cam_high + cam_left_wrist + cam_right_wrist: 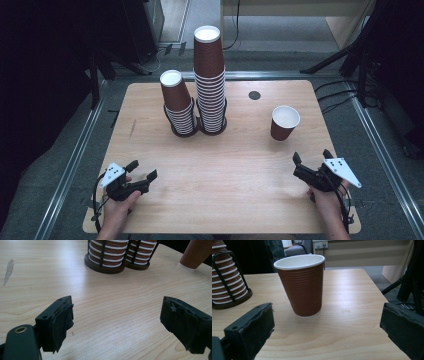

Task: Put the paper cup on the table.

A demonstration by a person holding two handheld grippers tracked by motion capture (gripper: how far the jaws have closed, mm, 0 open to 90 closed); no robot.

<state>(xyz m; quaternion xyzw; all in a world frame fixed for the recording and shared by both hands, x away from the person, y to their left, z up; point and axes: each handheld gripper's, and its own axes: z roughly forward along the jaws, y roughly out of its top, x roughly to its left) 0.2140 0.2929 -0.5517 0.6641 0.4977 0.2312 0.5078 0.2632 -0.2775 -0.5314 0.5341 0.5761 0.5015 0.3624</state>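
A single brown ribbed paper cup (284, 122) (300, 283) stands upright on the wooden table (235, 170), right of centre. Two stacks of the same cups sit in black wire holders: a tall stack (210, 80) and a shorter, leaning one (177, 102); their bases (117, 255) appear in the left gripper view. My right gripper (311, 159) (327, 332) is open, close in front of the single cup, nothing between its jaws. Near the table's front left, my left gripper (141, 169) (117, 322) is also open and empty, pointing toward the holders.
A small dark round grommet (254, 95) is set in the table behind the single cup. Black stands and cables (350, 55) lie on the floor beyond the table's far right. Bare wood spans the middle of the table between the grippers.
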